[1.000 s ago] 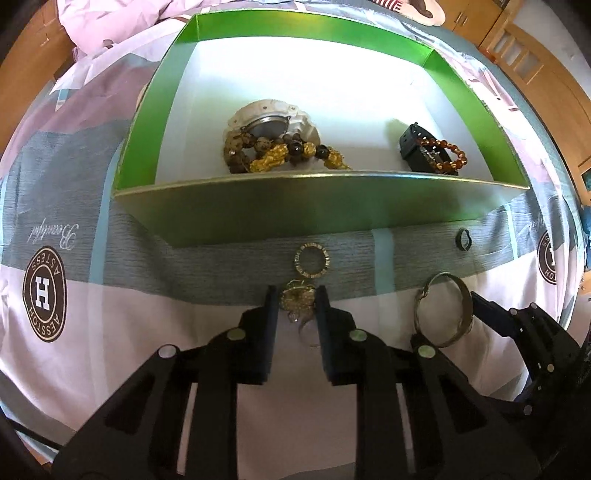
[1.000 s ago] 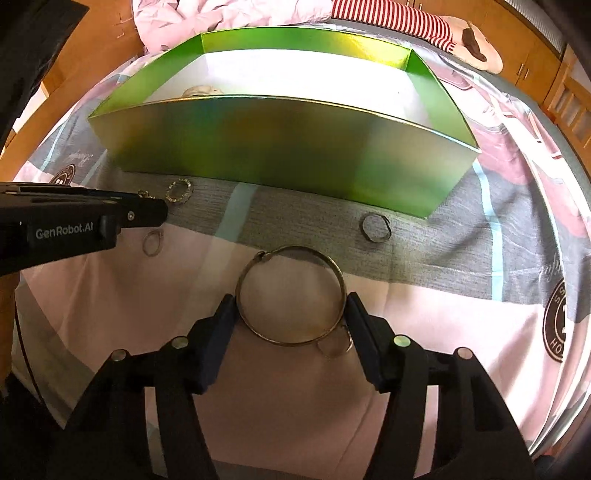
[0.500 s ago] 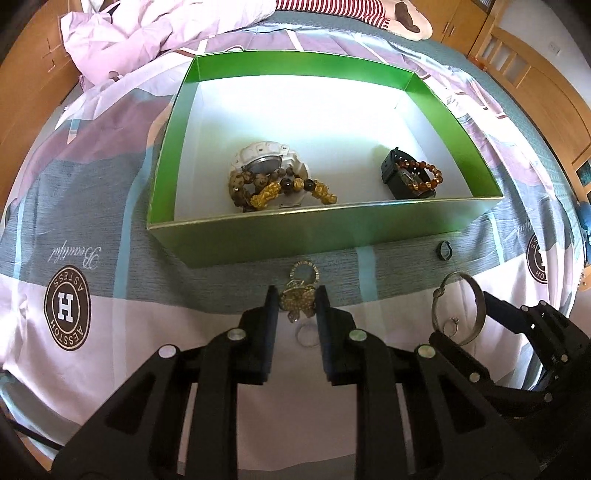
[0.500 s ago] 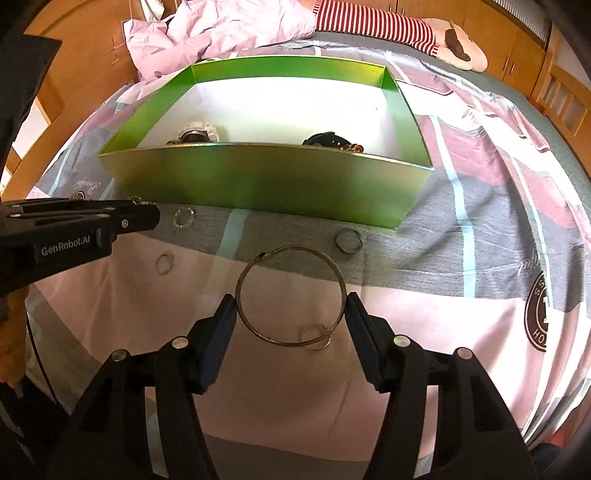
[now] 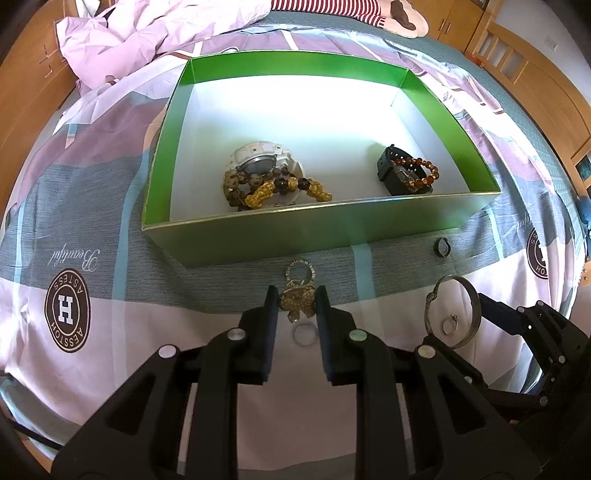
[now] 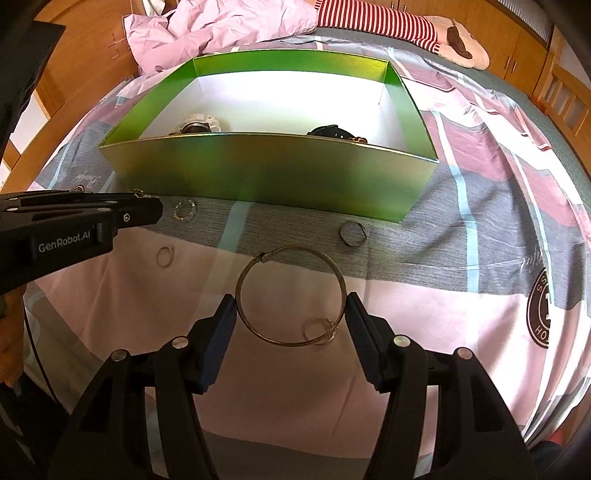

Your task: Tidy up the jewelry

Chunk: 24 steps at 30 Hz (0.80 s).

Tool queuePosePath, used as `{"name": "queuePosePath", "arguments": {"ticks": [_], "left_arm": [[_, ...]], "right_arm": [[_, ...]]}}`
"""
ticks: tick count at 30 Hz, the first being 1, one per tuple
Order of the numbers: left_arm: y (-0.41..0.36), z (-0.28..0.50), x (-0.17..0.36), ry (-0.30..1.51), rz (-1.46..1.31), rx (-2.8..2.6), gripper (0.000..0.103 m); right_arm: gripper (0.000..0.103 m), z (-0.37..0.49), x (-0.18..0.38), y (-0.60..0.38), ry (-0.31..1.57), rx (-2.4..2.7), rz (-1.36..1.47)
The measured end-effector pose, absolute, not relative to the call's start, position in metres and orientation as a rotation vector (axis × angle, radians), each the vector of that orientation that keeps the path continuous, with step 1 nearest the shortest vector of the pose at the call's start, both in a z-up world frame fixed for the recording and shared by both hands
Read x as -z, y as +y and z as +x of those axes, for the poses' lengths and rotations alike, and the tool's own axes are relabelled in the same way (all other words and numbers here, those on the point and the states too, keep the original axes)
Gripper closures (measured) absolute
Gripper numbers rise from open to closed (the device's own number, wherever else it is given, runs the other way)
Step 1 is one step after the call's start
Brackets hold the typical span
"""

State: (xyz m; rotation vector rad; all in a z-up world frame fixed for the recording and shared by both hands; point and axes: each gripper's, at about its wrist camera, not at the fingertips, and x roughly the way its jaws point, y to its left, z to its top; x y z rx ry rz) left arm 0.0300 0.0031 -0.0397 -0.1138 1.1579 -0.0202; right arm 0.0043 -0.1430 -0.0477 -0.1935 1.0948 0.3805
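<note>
Black plastic left hand-held gripper [image 5: 295, 306] (silver screws), white "GenRobot.AI" marking

Both claws have risen off the bedspread [image 5: 155, 325], lifting the gold brooch [image 5: 297, 300] and bangle [image 6: 291, 295].

- Bright daylight; the white floor of the green box [image 5: 280, 99] is blown out with glare.
- Strong fisheye bending and dark vignetting at frame corners.
- Centre sharp, shadows soft.

A bedroom: patterned bedspread [image 5: 92, 221], rumpled duvet [image 5: 147, 33], wooden wardrobes [image 6: 517, 33].
</note>
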Motion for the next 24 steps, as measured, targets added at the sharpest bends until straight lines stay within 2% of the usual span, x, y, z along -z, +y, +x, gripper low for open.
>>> {"name": "queuePosePath", "arguments": {"ticks": [24], "left_arm": [[0.0008, 0.0313, 0.0433, 1.169, -0.100, 0.020, 0.082]], "right_arm": [[0.043, 0.0028, 0.0530, -0.1426, 1.113, -0.385, -0.194]]}}
